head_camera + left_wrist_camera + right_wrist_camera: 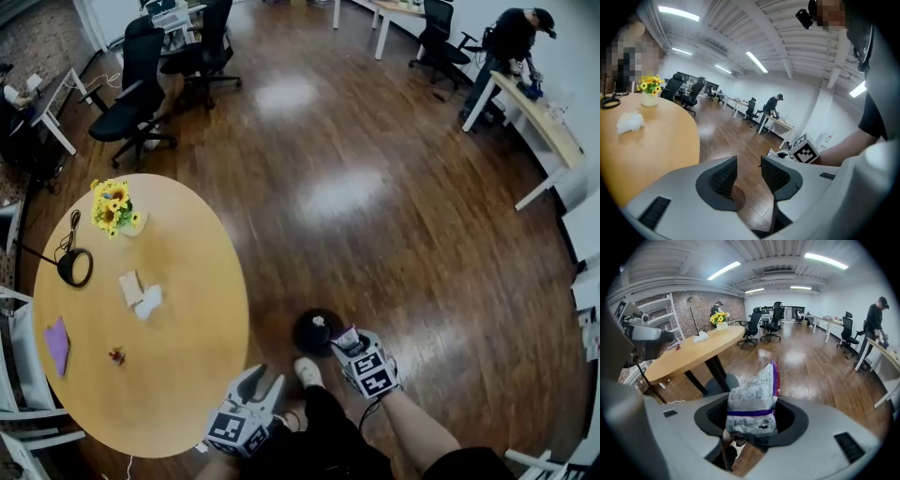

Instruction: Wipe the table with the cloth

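desk (pixel 178 375): pale wood top, smooth, matt. floor (pixel 375 169): dark wood planks, glossy, mirrors the lights. fingers (pixel 723 177): matt grey plastic, ribbed black inner faces. packet (pixel 752 404): crinkled printed film, slight sheen.

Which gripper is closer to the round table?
Left. The left gripper is right beside the table; the right gripper, holding a packet, is farther off over the floor.

1. A round, light wooden table (pixel 187 394) has its rim just beside the left gripper (pixel 262 379) and spreads away to that gripper's left.
2. Nearest the gripper lies a tiny red object (pixel 116 356), with a flat purple cloth (pixel 57 344) farther left.
3. Farther ahead, a crumpled white wad (pixel 148 302) touches a beige paper piece (pixel 131 287).
4. Beyond those lies a black ring with a cord (pixel 75 267).
5. Farthest away are yellow sunflowers in a white vase (pixel 112 208).
6. A glossy brown plank floor (pixel 356 197) carries the table.
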